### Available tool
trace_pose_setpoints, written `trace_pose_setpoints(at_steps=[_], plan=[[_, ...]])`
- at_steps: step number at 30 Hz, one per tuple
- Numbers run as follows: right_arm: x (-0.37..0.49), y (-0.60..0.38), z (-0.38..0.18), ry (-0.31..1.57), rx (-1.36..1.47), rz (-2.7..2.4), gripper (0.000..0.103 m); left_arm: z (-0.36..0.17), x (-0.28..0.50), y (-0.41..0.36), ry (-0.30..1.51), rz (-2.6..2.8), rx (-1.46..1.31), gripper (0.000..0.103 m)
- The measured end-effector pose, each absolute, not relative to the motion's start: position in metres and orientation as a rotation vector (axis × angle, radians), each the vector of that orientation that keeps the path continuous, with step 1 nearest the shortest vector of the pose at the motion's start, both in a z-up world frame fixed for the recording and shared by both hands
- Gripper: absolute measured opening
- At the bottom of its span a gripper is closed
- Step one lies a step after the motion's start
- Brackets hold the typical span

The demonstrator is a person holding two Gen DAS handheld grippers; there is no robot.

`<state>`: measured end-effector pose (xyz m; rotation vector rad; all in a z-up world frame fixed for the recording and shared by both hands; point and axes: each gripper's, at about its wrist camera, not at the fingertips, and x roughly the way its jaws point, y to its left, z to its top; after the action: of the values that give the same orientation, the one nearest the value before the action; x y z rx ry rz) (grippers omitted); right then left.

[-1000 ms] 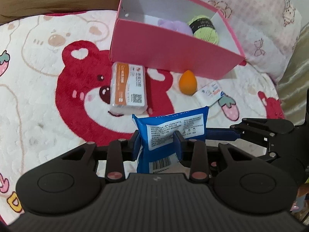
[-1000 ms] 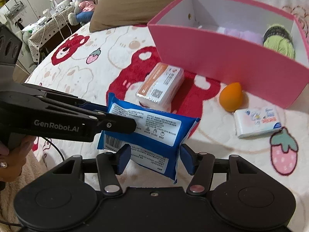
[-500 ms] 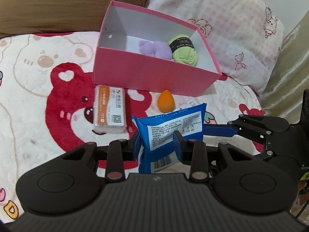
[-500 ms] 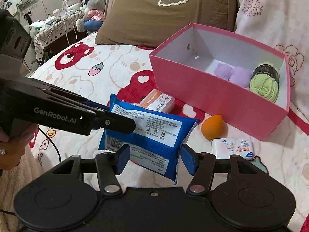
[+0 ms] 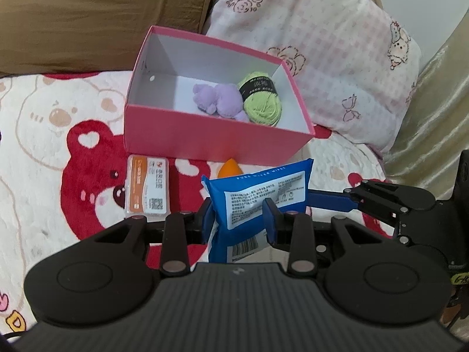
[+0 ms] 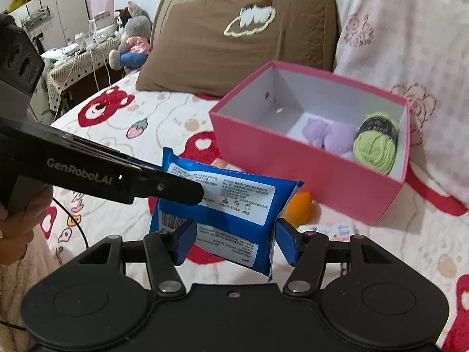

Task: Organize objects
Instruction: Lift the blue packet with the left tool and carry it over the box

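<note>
In the box (image 5: 205, 143) lie plush (image 5: 218, 101) and yarn (image 5: 261, 102) (side by side), sponge (image 5: 230, 170) before it.

Soft, even indoor light fills the room; nothing glares, and shadows stay faint, a thin one under the pink box (image 5: 205, 135) on the blanket (image 5: 44, 152); the fisheye bends both views hard, corners going black; the right wrist view is smeared, the box (image 6: 307, 158) and green yarn (image 6: 373, 149) blurred; the pillows (image 5: 307, 44) look slightly soft.
</note>
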<state>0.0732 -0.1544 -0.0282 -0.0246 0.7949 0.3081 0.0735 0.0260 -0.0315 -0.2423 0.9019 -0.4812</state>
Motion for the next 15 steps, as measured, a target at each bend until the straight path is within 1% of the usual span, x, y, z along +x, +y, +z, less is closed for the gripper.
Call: trace_pose_setpoints(at_steps=[10,15], plan=[[0.079,-0.156,0.005,0.719,-0.088,0.304,0.068,0.016,0.103,0.02,0.884,-0.482,-0.197,0.034],[0.089,-0.161,0.023,0.695,-0.082,0.299,0.069,0.042,0.115,0.017,0.833,-0.503,-0.172,0.034]])
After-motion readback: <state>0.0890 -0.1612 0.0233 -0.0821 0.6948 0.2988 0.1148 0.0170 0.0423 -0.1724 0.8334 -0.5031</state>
